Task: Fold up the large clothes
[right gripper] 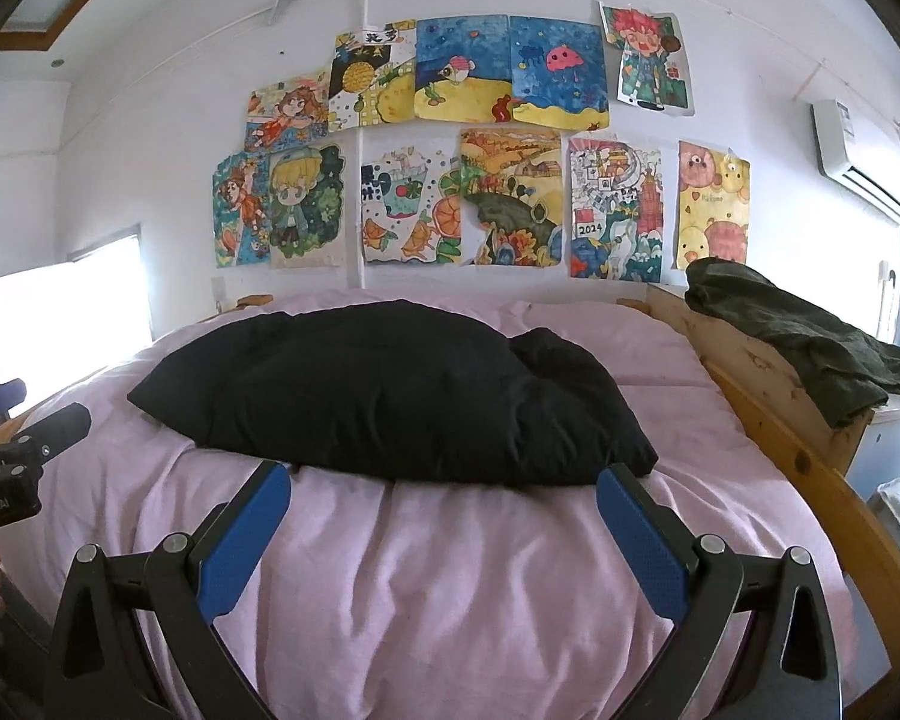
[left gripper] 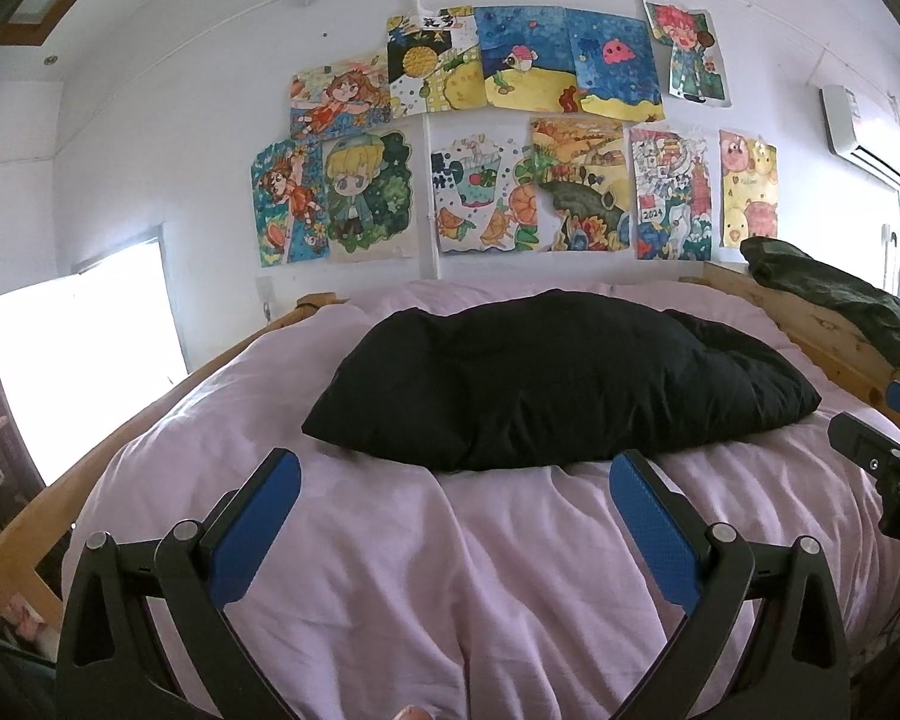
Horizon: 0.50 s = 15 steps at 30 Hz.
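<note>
The bed [left gripper: 390,570], in its wooden frame [right gripper: 810,462], carries a pink sheet and, in the middle of it, a bunched black garment [left gripper: 546,378]. The left gripper [left gripper: 455,468] hovers over the sheet just short of the garment's near edge, spread wide with nothing in it. The right gripper [right gripper: 444,480] hangs beside it, also spread wide and bare, its tips close to the garment. A dark green cloth [right gripper: 798,330] is draped over the frame's right corner. Bright drawings [left gripper: 510,132] cover the wall.
</note>
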Each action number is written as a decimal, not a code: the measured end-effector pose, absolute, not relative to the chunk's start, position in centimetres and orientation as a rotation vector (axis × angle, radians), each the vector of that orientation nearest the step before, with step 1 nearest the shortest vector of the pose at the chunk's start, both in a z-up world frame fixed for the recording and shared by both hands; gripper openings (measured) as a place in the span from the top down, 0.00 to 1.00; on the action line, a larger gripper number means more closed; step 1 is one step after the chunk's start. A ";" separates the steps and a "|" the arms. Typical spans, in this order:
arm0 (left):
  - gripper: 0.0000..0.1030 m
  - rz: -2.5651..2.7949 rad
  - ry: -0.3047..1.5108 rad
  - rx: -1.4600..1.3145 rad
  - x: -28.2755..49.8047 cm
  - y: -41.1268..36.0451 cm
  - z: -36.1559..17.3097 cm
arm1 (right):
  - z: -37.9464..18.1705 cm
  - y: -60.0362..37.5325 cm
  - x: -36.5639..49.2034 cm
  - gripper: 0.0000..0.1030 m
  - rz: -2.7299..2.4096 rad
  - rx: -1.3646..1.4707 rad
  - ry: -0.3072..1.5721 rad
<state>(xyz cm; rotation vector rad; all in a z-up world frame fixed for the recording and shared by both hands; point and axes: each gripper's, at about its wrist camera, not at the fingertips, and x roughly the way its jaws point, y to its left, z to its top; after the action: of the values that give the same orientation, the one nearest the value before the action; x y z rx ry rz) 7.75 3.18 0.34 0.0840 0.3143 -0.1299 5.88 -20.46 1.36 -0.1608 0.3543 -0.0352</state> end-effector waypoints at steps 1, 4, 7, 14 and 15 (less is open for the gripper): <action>0.02 -0.130 0.313 0.086 7.8 3.2 0.3 | 1.4 -20.5 5.9 0.00 -0.036 -0.160 0.354; 0.02 -0.130 0.313 0.087 7.8 3.1 0.2 | 1.3 -20.5 5.9 0.00 -0.037 -0.161 0.352; 0.02 -0.129 0.313 0.086 7.8 3.1 0.3 | 1.1 -20.4 6.0 0.00 -0.038 -0.159 0.352; 0.02 -0.130 0.313 0.086 7.8 3.2 0.2 | 1.2 -20.4 6.0 0.00 -0.038 -0.158 0.354; 0.02 -0.131 0.313 0.085 7.8 3.2 0.2 | 1.2 -20.4 5.9 0.00 -0.038 -0.158 0.353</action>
<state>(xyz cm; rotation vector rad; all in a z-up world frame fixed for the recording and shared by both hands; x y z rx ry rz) 7.84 3.24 0.22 0.0845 0.3132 -0.1311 5.91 -20.44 1.24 -0.1577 0.3529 -0.0383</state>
